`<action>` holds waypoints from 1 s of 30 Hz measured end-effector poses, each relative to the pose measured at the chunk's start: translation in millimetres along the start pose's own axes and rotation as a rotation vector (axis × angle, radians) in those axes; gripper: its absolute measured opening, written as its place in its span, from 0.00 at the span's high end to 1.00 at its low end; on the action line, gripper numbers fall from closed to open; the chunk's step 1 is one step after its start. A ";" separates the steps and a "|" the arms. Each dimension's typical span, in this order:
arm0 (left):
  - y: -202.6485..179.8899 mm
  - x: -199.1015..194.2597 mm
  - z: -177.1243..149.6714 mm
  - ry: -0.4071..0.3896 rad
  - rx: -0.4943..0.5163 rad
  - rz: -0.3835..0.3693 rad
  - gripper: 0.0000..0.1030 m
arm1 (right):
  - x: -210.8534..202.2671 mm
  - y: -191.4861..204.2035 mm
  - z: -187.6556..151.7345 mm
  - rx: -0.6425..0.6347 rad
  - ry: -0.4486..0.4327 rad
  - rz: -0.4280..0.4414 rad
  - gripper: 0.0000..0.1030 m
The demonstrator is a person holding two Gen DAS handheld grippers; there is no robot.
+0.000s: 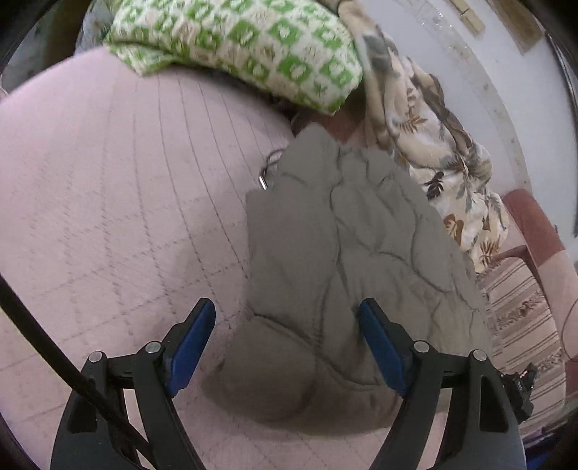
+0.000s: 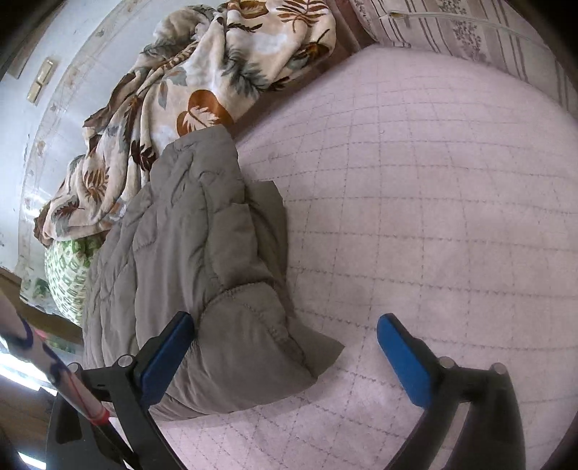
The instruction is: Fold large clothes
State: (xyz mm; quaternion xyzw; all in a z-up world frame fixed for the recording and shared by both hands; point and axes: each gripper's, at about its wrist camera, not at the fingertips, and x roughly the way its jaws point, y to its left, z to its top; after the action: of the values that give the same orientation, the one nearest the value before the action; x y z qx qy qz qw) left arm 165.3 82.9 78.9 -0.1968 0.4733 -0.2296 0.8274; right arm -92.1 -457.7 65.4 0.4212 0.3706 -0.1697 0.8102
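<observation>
A grey-brown quilted jacket (image 1: 346,253) lies folded into a thick bundle on a pink quilted bed cover (image 1: 108,188). My left gripper (image 1: 287,307) hovers open over the bundle's near end, blue pads apart, nothing pressed between them. A drawstring with a metal tip (image 1: 263,182) pokes out at the jacket's left edge. In the right wrist view the same jacket (image 2: 202,274) lies at the left on the bed cover (image 2: 433,217). My right gripper (image 2: 285,321) stands wide open above the jacket's near corner; its left pad lies close against the fabric.
A green-and-white patterned blanket (image 1: 253,47) and a cream leaf-print blanket (image 1: 444,162) are heaped behind the jacket by a white wall. A striped pillow (image 2: 469,32) lies at the bed's far end. A black cable (image 1: 54,354) crosses the left gripper.
</observation>
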 end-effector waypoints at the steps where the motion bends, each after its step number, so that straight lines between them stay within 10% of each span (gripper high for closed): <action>1: 2.3 1.5 -0.3 0.001 -0.016 -0.009 0.19 | 0.2 1.0 -0.1 -0.002 -0.001 -0.004 0.00; 12: 22.7 21.7 -6.6 0.109 -0.126 -0.220 0.11 | 20.1 -0.7 -3.8 0.045 0.075 0.120 0.00; 22: -19.0 21.2 -14.5 0.082 -0.012 -0.064 0.14 | 64.1 11.9 3.4 0.066 0.139 0.258 0.01; 26: -41.9 -0.1 -16.1 0.029 0.049 0.024 0.42 | 54.6 18.2 3.9 0.066 0.145 0.255 0.34; 30: -62.3 -21.1 -23.4 -0.008 0.105 0.065 0.47 | 31.2 27.6 6.1 0.036 0.109 0.258 0.44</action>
State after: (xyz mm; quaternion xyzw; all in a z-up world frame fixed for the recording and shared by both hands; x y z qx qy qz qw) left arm 123.3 41.4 116.3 -0.1387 0.4633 -0.2261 0.8455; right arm -52.3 -445.2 59.8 0.4885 0.3537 -0.0476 0.7962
